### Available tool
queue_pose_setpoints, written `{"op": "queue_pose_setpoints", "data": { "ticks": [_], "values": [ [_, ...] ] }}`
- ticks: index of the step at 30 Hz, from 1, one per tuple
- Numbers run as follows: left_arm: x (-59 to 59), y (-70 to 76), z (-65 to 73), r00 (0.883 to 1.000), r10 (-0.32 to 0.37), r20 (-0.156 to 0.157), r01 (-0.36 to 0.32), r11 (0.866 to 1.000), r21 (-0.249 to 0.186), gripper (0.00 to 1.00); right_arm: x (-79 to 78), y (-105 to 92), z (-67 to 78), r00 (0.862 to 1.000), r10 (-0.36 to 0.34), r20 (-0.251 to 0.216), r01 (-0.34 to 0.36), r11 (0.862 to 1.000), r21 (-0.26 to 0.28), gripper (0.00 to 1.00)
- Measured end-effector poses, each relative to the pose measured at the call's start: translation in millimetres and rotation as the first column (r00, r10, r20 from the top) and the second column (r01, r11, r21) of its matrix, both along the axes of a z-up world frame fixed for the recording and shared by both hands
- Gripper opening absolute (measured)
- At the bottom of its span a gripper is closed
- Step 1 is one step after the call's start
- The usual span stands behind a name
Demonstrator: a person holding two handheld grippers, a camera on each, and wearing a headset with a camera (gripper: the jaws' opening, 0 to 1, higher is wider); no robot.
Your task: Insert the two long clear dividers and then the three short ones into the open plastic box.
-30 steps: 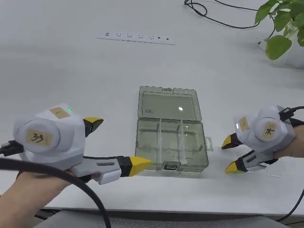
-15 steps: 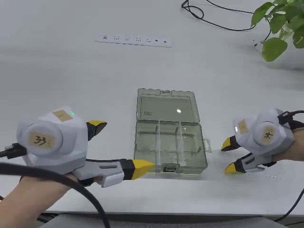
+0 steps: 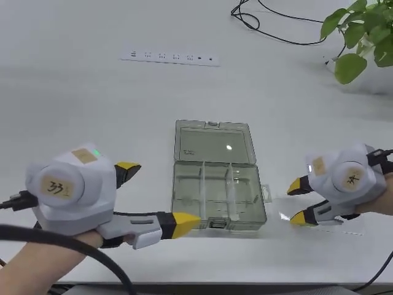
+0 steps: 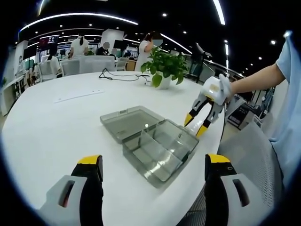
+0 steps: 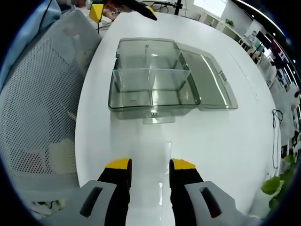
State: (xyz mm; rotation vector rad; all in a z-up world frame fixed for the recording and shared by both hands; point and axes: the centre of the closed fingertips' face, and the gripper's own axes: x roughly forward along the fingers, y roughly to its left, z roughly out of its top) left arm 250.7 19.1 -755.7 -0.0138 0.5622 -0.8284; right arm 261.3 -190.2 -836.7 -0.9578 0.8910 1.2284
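Clear long dividers [image 3: 202, 184] seem seated in the box [image 3: 245, 215]; short ones are not yet in. Beside it, the left gripper [image 3: 159, 194] and the right gripper [image 3: 296, 200] gape empty.

This is an open-plan office. The work surface is a broad white table with a rounded edge [image 3: 92, 92], bare but for desk fittings: a long white power strip [image 3: 169, 58] lies flat on it, and a thin black cable [image 3: 245, 20] loops across the far side near a green leafy potted plant [image 4: 164, 68]. Beyond the table the room runs deep under a dark ceiling with long curved white light strips [image 4: 75, 16] and small round spotlights. Pale chairs [image 4: 96, 63] stand there, and people [image 4: 80, 47] stand among them. A pale mesh chair back [image 5: 42, 94] is drawn up to the table's near edge.
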Motion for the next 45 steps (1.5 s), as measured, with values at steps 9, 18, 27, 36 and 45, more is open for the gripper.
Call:
{"op": "queue_pose_setpoints", "data": {
  "ticks": [9,18,27,36,45],
  "values": [
    [3.8,-11.4,5.0,0.999,-0.006,-0.032,0.004,0.998,-0.064,0.87,14.1,11.1,30.4,0.995,-0.007,0.097,0.004,0.999,0.035,0.33],
    [4.7,-28.1,7.7,0.994,-0.028,-0.103,0.015,0.992,-0.128,0.71,20.3,35.2,64.2,0.985,-0.004,0.174,-0.014,0.995,0.102,0.33],
    [10.4,-43.2,13.3,0.984,-0.041,-0.171,0.007,0.981,-0.193,0.60,17.2,69.6,91.9,0.972,0.035,0.232,-0.073,0.985,0.158,0.33],
    [13.0,-62.4,25.3,0.966,-0.082,-0.245,0.000,0.949,-0.315,0.37,14.8,98.4,106.6,0.963,0.063,0.263,-0.114,0.977,0.182,0.33],
    [13.2,-75.3,29.1,0.958,-0.094,-0.271,-0.008,0.935,-0.354,0.22,9.1,119.1,107.1,0.948,0.113,0.298,-0.170,0.970,0.174,0.33]
  ]
}}
